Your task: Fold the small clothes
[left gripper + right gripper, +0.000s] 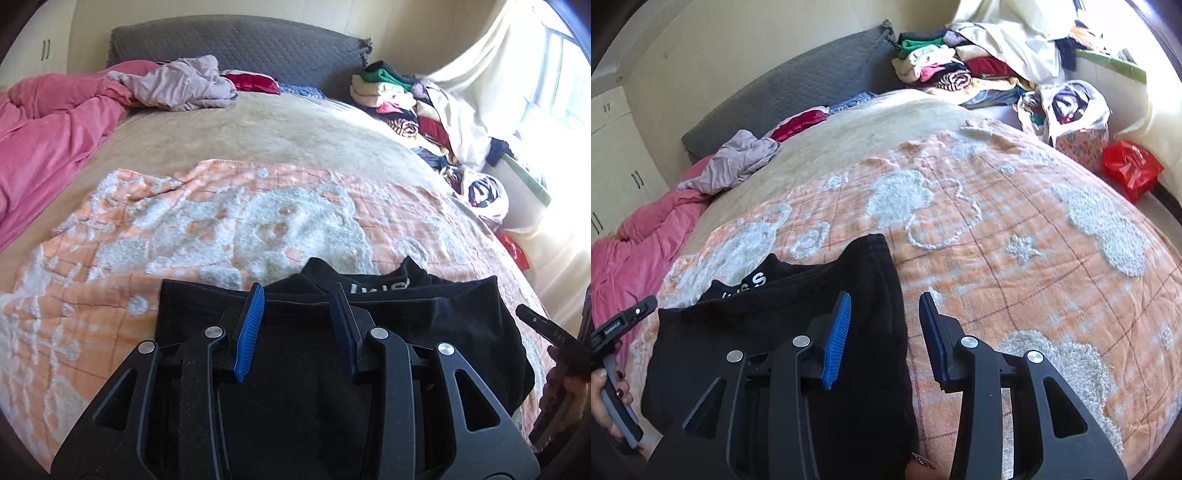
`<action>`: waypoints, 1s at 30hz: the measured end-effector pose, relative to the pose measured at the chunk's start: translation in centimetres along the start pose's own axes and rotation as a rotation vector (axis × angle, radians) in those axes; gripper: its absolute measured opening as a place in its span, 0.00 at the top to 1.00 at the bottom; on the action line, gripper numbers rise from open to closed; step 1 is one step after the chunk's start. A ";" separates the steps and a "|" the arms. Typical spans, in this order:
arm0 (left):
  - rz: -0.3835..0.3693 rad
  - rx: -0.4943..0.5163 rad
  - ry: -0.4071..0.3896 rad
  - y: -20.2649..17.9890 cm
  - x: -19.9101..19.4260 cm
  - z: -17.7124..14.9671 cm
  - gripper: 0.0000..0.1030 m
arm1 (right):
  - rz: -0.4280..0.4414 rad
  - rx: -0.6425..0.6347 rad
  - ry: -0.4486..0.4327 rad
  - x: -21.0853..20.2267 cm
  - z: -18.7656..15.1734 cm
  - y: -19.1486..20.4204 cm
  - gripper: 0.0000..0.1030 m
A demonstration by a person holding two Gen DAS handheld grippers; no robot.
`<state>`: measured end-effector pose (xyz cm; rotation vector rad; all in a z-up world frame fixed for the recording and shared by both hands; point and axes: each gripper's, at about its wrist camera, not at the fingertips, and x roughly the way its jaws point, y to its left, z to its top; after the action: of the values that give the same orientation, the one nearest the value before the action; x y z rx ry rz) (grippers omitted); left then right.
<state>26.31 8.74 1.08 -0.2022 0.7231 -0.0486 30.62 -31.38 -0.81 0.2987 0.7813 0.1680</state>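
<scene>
Presently, findings run from the left of the bed to the right.

Pink duvet (48,122): bunched at the far left, well apart from the work; no hazard.

Orange quilt (207,206): rumpled and tufted under the work area. Risk: a dragged hem catches on the pile and pulls the fold askew.

Left gripper (299,325): blue pads narrowly parted, nothing pinched between them; it hovers over the left half of the garment. Risk: closing here takes several layers at once.

Black garment (388,325): lies partly folded on the near edge of the quilt, a lettered collar (755,282) poking out at its far side. Risk: stacked layers slide and the fold opens when one side is lifted alone.

Right gripper (884,332): fingers parted, empty, straddling the garment's right edge, with one pad over black cloth and the other over quilt. Risk: closing here nips quilt along with the hem, or misses the lower layer.

Clothes pile (945,70): heaped at the far right by the window, well apart. Risk: none at present.
</scene>
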 end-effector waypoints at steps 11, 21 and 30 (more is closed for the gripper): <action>-0.004 -0.141 0.147 7.0 2.1 -2.5 0.68 | 0.030 -0.051 0.094 3.5 -0.7 1.4 0.59; 0.050 -0.106 -0.036 6.4 -0.3 -1.3 1.00 | 0.056 -0.067 -0.095 0.6 0.4 2.1 0.93; 0.041 -0.212 0.053 10.1 0.6 -2.5 0.99 | -0.065 -0.026 0.043 3.8 -0.7 0.7 0.88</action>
<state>24.85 18.15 -3.10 -0.3899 0.7853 0.0619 32.75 -29.56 -3.64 0.2458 0.8298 0.1240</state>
